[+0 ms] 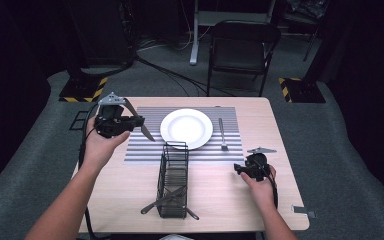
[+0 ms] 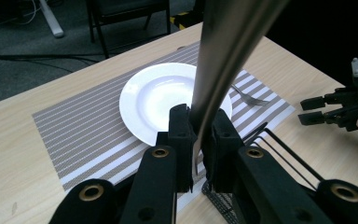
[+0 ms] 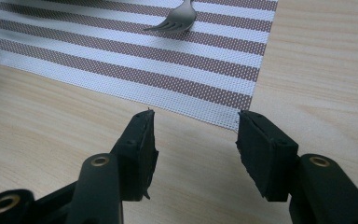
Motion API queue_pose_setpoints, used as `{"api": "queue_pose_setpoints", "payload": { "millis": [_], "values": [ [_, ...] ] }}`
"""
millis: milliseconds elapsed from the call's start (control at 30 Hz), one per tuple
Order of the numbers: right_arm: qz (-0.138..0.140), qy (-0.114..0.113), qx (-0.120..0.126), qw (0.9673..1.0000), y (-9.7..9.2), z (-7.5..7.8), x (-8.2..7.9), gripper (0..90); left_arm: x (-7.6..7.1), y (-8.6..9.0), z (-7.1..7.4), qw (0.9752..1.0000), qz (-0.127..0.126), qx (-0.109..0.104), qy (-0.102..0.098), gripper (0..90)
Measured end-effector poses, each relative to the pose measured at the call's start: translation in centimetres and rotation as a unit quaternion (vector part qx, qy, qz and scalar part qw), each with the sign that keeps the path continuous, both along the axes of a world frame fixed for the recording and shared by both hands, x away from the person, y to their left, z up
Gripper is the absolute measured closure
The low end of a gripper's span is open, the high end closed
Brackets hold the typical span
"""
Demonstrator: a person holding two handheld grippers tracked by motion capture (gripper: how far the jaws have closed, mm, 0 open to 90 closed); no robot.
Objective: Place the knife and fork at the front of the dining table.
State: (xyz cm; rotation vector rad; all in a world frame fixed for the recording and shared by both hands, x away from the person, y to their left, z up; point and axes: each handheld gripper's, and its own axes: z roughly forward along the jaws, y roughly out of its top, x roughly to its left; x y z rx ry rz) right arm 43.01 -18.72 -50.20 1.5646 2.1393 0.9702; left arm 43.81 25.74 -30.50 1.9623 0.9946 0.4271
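My left gripper is shut on a metal table knife and hovers over the left part of the striped placemat. The blade slants down toward the white plate. In the left gripper view the knife rises from between the pads of my left gripper, with the plate behind it. A fork lies on the mat right of the plate. My right gripper rests near the mat's right front corner. In its own view my right gripper stands open with nothing between its jaws, and the fork's tines lie ahead.
A black wire cutlery basket stands at the table's front middle, with dark utensils lying across its near end. A folding chair stands beyond the table's far edge. Bare wood shows on the right of the table.
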Motion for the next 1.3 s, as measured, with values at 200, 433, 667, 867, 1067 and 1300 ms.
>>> {"api": "queue_pose_setpoints", "payload": {
  "millis": [200, 433, 667, 867, 1067, 1300],
  "values": [
    [-0.003, 0.002, 0.005, 1.0, 0.0, 0.0, 0.0, 45.8, 0.6, 0.4, -1.5, 0.9999, 0.013, 0.004, 0.005, 82.2],
    [0.0, 0.001, 0.005, 1.0, -0.1, 0.0, 0.0, 45.5, 1.1, 0.8, -2.8, 0.9997, 0.019, 0.011, 0.011, 82.2],
    [0.0, 0.001, 0.006, 1.0, -0.1, 0.0, 0.0, 45.5, 1.2, 1.4, -4.0, 0.9994, 0.031, 0.013, 0.01, 82.3],
    [-0.001, 0.001, 0.008, 1.0, -0.1, 0.0, 0.0, 45.4, 1.2, 2.1, -5.5, 0.9987, 0.043, 0.017, 0.02, 82.3],
    [0.0, 0.0, 0.008, 1.0, 0.0, 0.0, 0.0, 45.5, 1.2, 2.8, -6.8, 0.9979, 0.054, 0.024, 0.028, 82.3],
    [0.001, 0.0, 0.008, 1.0, 0.0, 0.0, 0.0, 45.4, 1.4, 3.3, -8.2, 0.9969, 0.064, 0.02, 0.042, 82.3]
  ]
}}
